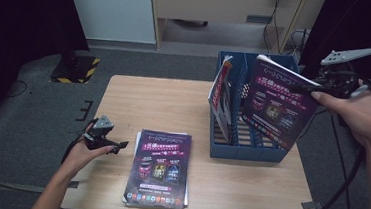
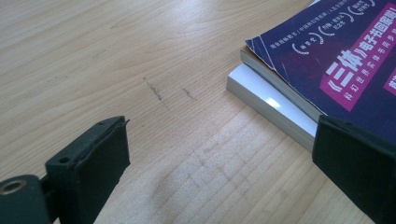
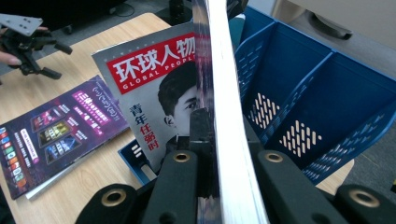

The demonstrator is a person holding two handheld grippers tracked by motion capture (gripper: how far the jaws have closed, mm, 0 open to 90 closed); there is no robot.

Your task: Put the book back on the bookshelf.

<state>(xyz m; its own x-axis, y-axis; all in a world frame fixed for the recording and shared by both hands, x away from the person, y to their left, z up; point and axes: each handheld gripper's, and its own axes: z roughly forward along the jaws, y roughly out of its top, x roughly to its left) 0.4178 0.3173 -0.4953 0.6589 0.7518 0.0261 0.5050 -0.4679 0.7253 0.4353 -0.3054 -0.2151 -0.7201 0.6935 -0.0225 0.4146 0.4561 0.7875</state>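
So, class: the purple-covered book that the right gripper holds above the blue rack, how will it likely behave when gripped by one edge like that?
The book looks thin and soft-covered, so it probably flexes a little. The right gripper pinches its top edge, so it likely hangs tilted over the blue rack. Its cover looks glossy, perhaps slippery.

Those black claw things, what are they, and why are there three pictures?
They are hand-held grabbers, one in each of a person's hands. One picture comes from a camera up high; the other two come from small cameras riding on each grabber. The right gripper is shut on a purple book, holding it tilted over a blue rack on the wooden table. A red-and-white magazine already stands in that rack. The left gripper is open, holding nothing, beside a stack of books lying flat on the table.
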